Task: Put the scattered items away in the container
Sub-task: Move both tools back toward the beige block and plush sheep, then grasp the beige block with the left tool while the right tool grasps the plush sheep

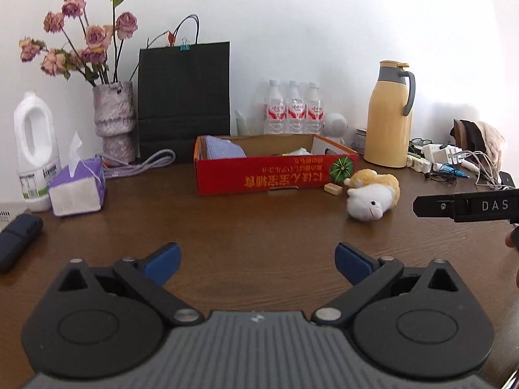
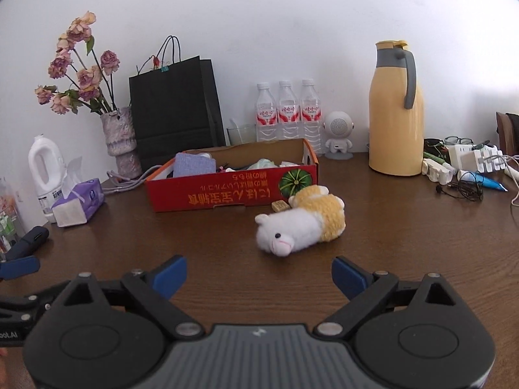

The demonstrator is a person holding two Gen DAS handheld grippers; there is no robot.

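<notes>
Left wrist view
Left gripper (image 1: 258,264): jaws spread wide, nothing between the blue pads, bare table (image 1: 259,227) beneath.
Red box (image 1: 275,170): at the back of the table, centre; open top, already holding a purple cloth (image 1: 223,148) and other small things.
Plush toy (image 1: 373,197): on its side, just right of the box's front corner, outside it.
Small tan block (image 1: 333,188): between toy and box, close against the box wall; too small to identify.
Right gripper (image 1: 467,206): only 1 dark finger visible at the right edge, level with the toy.

Right wrist view
Right gripper (image 2: 259,278): jaws wide apart, empty, aimed at the toy.
Plush toy (image 2: 301,223): ahead and slightly right of centre, near the pads but apart from them.
Tan block (image 2: 279,206): touching or almost touching the toy's far side; cannot tell which.
Red box (image 2: 233,188): behind and left of the toy.
Earphone wire (image 2: 460,191): loose on the right, well apart.

Risks
Shallow pinch: soft fur compresses; likely slip during the lift.
Push instead of grip: 1 pad landing first could shove the toy into the block or box.
Low box wall: toy dragged rather than lifted could catch the rim and shift the box.
Block overlooked: small, shadowed by the toy, easy to leave behind.
</notes>
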